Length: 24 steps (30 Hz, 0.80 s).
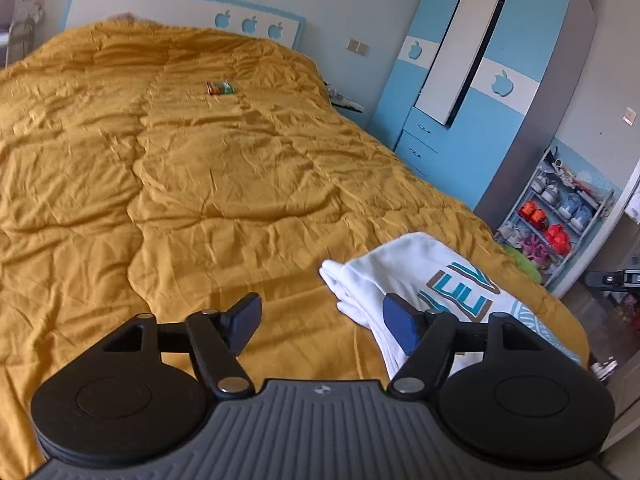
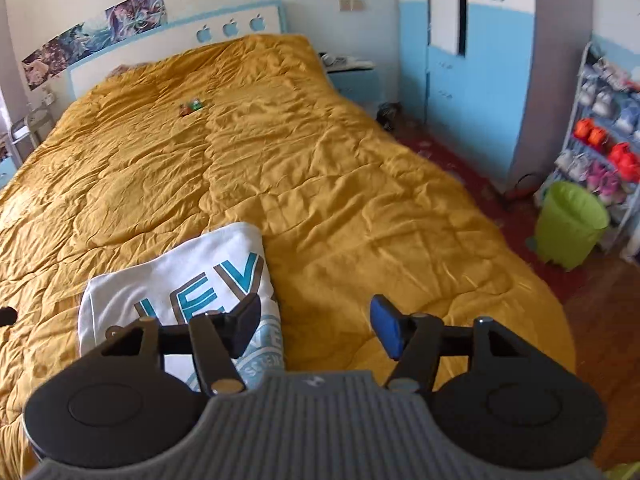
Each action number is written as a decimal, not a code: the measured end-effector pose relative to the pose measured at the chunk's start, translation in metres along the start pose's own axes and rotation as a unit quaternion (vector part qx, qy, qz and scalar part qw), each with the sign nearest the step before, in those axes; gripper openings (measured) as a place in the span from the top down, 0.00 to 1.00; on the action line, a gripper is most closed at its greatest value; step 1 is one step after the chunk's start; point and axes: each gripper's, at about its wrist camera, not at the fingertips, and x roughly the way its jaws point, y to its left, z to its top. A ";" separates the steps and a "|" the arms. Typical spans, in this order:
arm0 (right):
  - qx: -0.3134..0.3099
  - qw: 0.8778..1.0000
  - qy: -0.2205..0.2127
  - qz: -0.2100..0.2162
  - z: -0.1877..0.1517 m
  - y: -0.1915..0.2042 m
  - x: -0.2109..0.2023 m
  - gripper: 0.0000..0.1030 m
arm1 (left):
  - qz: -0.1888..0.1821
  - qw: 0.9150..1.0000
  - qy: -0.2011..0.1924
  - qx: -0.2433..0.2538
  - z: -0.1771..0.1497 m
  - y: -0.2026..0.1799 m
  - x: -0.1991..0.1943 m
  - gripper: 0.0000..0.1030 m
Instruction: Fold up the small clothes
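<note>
A white folded T-shirt [image 1: 404, 268] with teal and brown lettering lies on the mustard-yellow bedspread [image 1: 180, 168] near the bed's foot. In the left wrist view it lies under and beyond the right fingertip. My left gripper [image 1: 322, 322] is open and empty above the bedspread, just left of the shirt. In the right wrist view the shirt [image 2: 180, 276] lies at the lower left, partly under the left fingertip. My right gripper [image 2: 316, 326] is open and empty, just right of the shirt's edge over the bedspread [image 2: 320, 168].
A small colourful packet [image 1: 219, 88] lies far up the bed, also in the right wrist view [image 2: 191, 107]. A blue wardrobe [image 1: 472, 80], a shoe rack [image 2: 604, 128] and a green bin [image 2: 570, 224] stand right of the bed. The headboard [image 1: 180, 12] is at the far end.
</note>
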 end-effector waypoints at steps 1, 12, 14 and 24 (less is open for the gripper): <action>0.015 1.000 -0.011 -0.020 -0.011 0.012 -0.015 0.41 | 0.021 0.999 -0.017 0.028 0.003 -0.013 -0.007 0.12; 0.017 0.998 0.064 0.003 -0.137 0.170 -0.049 0.40 | -0.003 1.000 -0.019 0.021 -0.017 -0.070 -0.053 0.06; 0.022 0.998 0.060 0.004 -0.146 0.184 -0.052 0.40 | -0.029 0.999 0.031 0.014 -0.028 -0.072 -0.050 0.06; 0.041 0.998 0.055 -0.013 -0.160 0.188 -0.063 0.40 | 0.006 0.993 0.105 0.058 -0.070 -0.084 -0.041 0.16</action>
